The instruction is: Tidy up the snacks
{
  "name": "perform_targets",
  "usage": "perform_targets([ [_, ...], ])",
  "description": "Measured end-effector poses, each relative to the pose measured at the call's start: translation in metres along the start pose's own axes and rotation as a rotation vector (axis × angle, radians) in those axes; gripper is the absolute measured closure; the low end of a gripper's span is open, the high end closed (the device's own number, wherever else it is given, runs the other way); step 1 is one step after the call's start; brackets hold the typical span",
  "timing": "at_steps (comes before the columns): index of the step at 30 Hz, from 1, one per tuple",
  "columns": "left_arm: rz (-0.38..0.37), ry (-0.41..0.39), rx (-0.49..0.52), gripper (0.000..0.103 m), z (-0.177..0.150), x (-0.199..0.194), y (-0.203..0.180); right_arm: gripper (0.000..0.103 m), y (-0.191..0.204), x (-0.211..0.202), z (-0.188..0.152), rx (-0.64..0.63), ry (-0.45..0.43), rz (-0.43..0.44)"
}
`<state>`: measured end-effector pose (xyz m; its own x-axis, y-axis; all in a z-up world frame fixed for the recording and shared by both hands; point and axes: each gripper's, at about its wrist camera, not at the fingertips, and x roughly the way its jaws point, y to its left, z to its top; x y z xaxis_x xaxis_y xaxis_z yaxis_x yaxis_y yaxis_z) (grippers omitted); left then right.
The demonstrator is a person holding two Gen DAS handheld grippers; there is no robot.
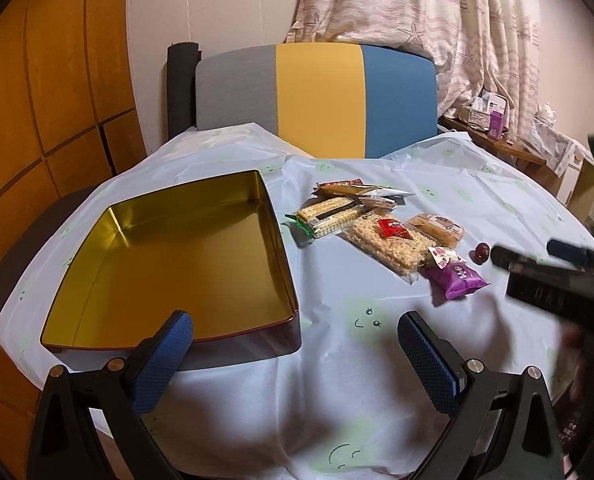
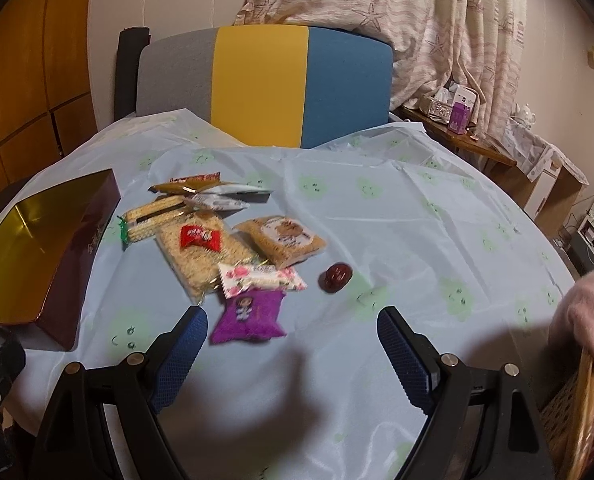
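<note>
Both my grippers are spread wide, nothing held. Right gripper [image 2: 293, 338] hovers low over the worktop [image 2: 437, 232]; purple snack packet [image 2: 249, 316] sits just ahead of its left finger, slightly left of centre, long axis roughly along my approach. Right arm is nearer it. Open gold tin [image 1: 165, 264] lies left of the snack pile, just ahead of my left gripper [image 1: 297, 340]. Dark round date [image 2: 334, 277] right of packet. Labels too blurred to read.

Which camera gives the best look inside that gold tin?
The left wrist view: the gold tin sits open below it, whole floor visible, nothing inside. The right wrist view catches only one corner at its left edge.
</note>
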<state>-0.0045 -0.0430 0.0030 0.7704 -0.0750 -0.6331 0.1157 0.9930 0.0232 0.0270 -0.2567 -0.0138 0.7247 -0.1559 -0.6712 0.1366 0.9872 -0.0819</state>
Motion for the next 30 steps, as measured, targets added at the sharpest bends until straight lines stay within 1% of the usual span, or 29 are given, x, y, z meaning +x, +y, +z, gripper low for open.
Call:
perform_targets([
  [4,-0.025,0.007,0.003,0.000,0.001,0.002,-0.002,0.014,-0.018,0.003,0.020,-0.010,0.007,0.011],
  [6,-0.044,0.014,0.006,0.000,0.002,0.003,-0.003,0.014,-0.030,0.007,0.034,-0.010,0.022,0.036],
  [8,-0.063,0.028,0.007,0.000,0.004,0.005,-0.004,0.014,-0.045,0.014,0.051,-0.016,0.037,0.056],
  [9,-0.086,0.046,0.001,0.000,0.005,0.007,-0.004,0.014,-0.050,0.017,0.058,-0.017,0.044,0.064],
  [12,-0.145,0.102,-0.003,0.000,0.008,0.013,-0.009,0.014,-0.073,0.042,0.083,-0.007,0.080,0.104],
  [14,-0.165,0.108,0.016,0.000,0.010,0.015,-0.015,0.014,-0.083,0.060,0.093,0.008,0.111,0.136],
  [16,-0.204,0.120,0.035,0.000,0.012,0.017,-0.022,0.015,-0.093,0.085,0.098,0.041,0.171,0.188],
  [17,-0.215,0.129,0.037,0.001,0.013,0.018,-0.024,0.017,-0.094,0.096,0.097,0.047,0.196,0.222],
  [18,-0.221,0.136,0.040,0.001,0.015,0.020,-0.027,0.028,-0.095,0.106,0.096,0.047,0.213,0.257],
  [19,-0.224,0.138,0.043,0.002,0.017,0.022,-0.030,0.043,-0.094,0.115,0.093,0.045,0.234,0.250],
  [21,-0.223,0.143,0.045,0.003,0.020,0.026,-0.035,0.057,-0.089,0.122,0.089,0.022,0.278,0.200],
  [22,-0.229,0.152,0.042,0.003,0.023,0.030,-0.037,0.059,-0.088,0.124,0.088,0.018,0.288,0.202],
  [24,-0.254,0.187,0.030,0.012,0.028,0.039,-0.043,0.065,-0.088,0.125,0.084,0.012,0.312,0.218],
  [25,-0.267,0.205,0.033,0.018,0.030,0.043,-0.045,0.067,-0.088,0.124,0.083,0.012,0.318,0.222],
  [27,-0.291,0.226,0.052,0.022,0.034,0.052,-0.055,0.067,-0.090,0.124,0.082,0.027,0.334,0.263],
  [28,-0.298,0.227,0.061,0.024,0.036,0.053,-0.059,0.067,-0.090,0.127,0.083,0.035,0.356,0.290],
  [30,-0.318,0.227,0.077,0.024,0.037,0.056,-0.069,0.067,-0.090,0.134,0.076,0.058,0.443,0.346],
])
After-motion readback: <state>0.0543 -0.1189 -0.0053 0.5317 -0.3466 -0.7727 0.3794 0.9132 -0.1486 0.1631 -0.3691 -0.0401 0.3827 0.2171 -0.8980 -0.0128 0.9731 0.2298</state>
